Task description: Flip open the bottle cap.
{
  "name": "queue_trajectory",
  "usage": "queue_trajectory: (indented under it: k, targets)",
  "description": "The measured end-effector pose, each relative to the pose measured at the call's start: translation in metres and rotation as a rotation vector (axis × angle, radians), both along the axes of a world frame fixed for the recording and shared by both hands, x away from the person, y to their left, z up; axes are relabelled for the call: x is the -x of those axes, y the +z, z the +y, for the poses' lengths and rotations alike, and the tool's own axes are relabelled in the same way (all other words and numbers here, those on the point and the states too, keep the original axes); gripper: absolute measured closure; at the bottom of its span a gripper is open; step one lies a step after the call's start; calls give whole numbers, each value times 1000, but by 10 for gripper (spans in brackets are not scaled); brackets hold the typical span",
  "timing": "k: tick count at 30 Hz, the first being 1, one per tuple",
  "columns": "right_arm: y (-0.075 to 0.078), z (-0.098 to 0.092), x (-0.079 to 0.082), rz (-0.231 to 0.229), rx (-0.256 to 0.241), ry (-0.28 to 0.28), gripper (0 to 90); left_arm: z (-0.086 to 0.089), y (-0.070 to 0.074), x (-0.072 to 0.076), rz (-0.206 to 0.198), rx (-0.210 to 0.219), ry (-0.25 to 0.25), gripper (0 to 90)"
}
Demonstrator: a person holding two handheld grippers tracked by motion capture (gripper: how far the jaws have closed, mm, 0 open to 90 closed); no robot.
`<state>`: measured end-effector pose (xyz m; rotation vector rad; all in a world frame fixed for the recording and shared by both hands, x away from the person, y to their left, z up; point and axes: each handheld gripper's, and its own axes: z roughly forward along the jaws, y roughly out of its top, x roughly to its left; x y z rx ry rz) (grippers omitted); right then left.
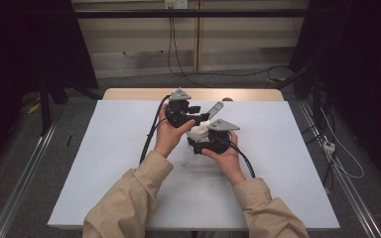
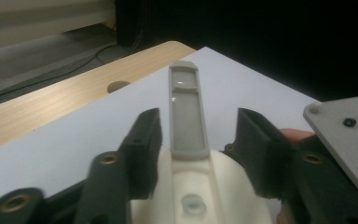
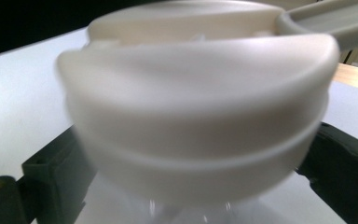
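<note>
A cream round container (image 1: 197, 132) with a flat grey lever (image 1: 216, 109) is held just above the middle of the white table (image 1: 104, 163). My left gripper (image 1: 187, 119) comes at it from the far side. In the left gripper view its black jaws press both flanks of the cream body (image 2: 200, 196), with the grey lever (image 2: 186, 114) pointing away between them, so the left gripper (image 2: 198, 135) is shut on it. My right gripper (image 1: 209, 141) holds it from the near side. Its jaws hug the lower part of the blurred cream body (image 3: 196, 130), so the right gripper (image 3: 191, 172) is shut on it.
The right gripper's grey plate (image 2: 347, 135) and a fingertip sit at the right of the left gripper view. A wooden table strip (image 1: 193, 93) with a round hole (image 2: 117, 86) borders the far edge. Black cables (image 1: 151, 131) trail over the table; dark curtains and floor rails flank it.
</note>
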<state>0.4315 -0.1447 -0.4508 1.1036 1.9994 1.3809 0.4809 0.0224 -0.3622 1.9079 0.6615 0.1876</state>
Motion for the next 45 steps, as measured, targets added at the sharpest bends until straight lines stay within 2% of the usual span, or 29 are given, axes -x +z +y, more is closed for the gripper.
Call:
queue_trajectory:
  k: [4, 5, 7, 10, 14, 19, 22, 25, 30, 33, 38, 45]
  targets:
    - [3, -6, 8, 25, 19, 3, 40, 15, -1, 10, 5, -13, 1, 335]
    - [4, -8, 11, 23, 10, -3, 40, 19, -2, 12, 4, -18, 4, 313]
    - [6, -13, 16, 21, 0, 8, 29, 29, -6, 16, 11, -15, 1, 284]
    - [9, -20, 24, 16, 15, 9, 42, 42, -10, 24, 13, -27, 1, 236]
    - [13, -28, 35, 18, -6, 22, 48, 58, -19, 34, 21, -47, 1, 198]
    - [14, -41, 51, 24, -15, 27, 57, 80, -31, 43, 31, -46, 7, 170]
    - [14, -48, 61, 32, -19, 29, 54, 94, -39, 49, 51, -39, 25, 153]
    - [14, -55, 71, 35, -20, 28, 53, 105, -42, 54, 33, -56, 31, 140]
    - [11, -65, 84, 37, -14, 22, 54, 119, -43, 64, 30, -50, 23, 137]
    - [10, -71, 90, 42, -16, 15, 55, 127, -45, 68, 41, -32, 28, 134]
    - [9, -77, 100, 45, -19, 21, 58, 139, -47, 74, 26, -29, 27, 127]
    - [7, -86, 108, 45, -17, 18, 61, 156, -53, 82, 45, -39, 48, 120]
